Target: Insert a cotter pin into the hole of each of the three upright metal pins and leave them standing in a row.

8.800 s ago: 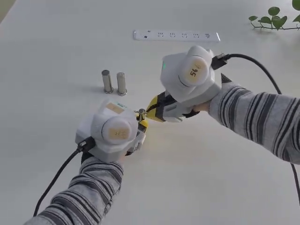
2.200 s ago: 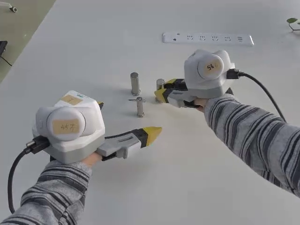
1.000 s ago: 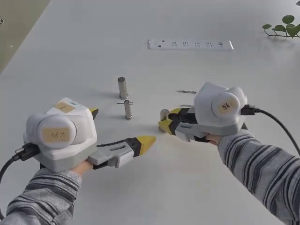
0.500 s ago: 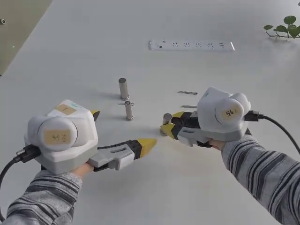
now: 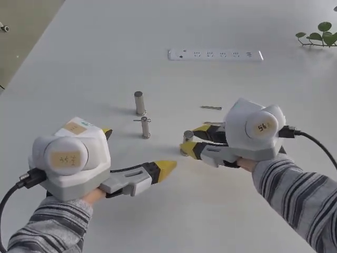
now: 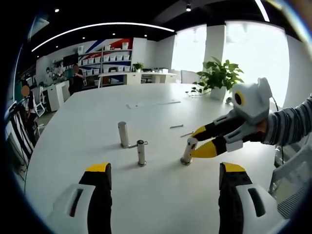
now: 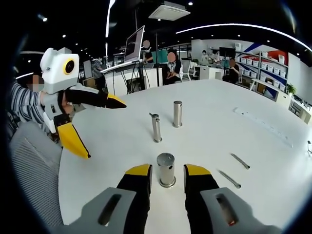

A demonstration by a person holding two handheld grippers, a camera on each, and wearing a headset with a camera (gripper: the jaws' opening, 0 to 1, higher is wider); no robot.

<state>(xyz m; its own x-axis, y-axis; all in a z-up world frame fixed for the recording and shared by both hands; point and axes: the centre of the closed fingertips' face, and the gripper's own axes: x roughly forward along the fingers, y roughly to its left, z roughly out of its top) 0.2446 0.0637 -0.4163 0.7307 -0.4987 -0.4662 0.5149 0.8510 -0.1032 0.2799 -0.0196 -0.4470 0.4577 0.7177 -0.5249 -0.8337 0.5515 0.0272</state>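
Note:
Three upright metal pins stand on the white table (image 5: 63, 63). The far pin (image 5: 139, 103) is bare. The middle pin (image 5: 145, 127) has a cotter pin through its top. The third pin (image 5: 187, 141) stands between the jaws of my right gripper (image 5: 194, 139), which is open; in the right gripper view a thin gap shows on each side of this pin (image 7: 166, 170). My left gripper (image 5: 136, 149) is open with nothing in it, near and left of the pins. Two loose cotter pins (image 7: 241, 161) (image 7: 229, 179) lie to the right.
A white power strip (image 5: 215, 54) lies at the far side of the table. A green plant (image 5: 316, 31) sits at the far right corner. Cables trail from both grippers toward me. People sit at desks in the background of the right gripper view.
After both grippers worked on the middle pin, the left one drew back open. The right gripper carried the third pin toward me, set it down, and its jaws have spread slightly.

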